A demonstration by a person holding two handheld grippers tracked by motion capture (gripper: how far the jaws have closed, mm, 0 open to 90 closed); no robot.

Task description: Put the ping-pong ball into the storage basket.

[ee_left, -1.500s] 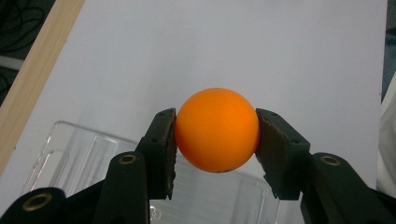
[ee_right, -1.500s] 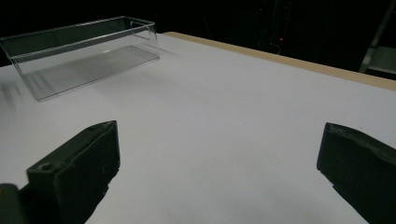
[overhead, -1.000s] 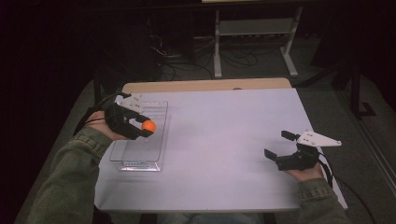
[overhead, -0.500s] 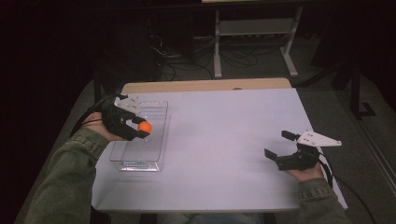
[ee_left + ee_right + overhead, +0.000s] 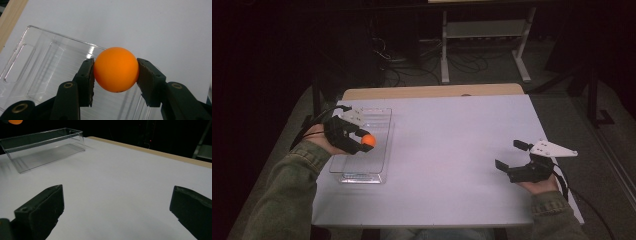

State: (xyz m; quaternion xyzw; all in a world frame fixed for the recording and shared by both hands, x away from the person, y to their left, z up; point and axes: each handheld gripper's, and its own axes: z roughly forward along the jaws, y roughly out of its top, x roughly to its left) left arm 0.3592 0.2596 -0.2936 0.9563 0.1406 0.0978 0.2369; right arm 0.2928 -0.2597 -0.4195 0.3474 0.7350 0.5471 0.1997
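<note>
High view: white table (image 5: 452, 150), person's forearms enter from the near edge.
Left gripper (image 5: 357, 140): clenched on small orange round plastic ball (image 5: 368, 140), pads on opposite sides, likely for a centred hold.
Ball place: in the air above the clear rectangular plastic tray (image 5: 379, 120) at table's left; judged about to be dropped in.
Left gripper view: ball (image 5: 116, 69) pinched at mid-height, tray (image 5: 37, 65) directly below.
Right gripper (image 5: 512, 160): jaws spread wide, nothing between, parked at the near right, well apart from the tray, probably idle.
Writing: none readable on ball or tray.
</note>
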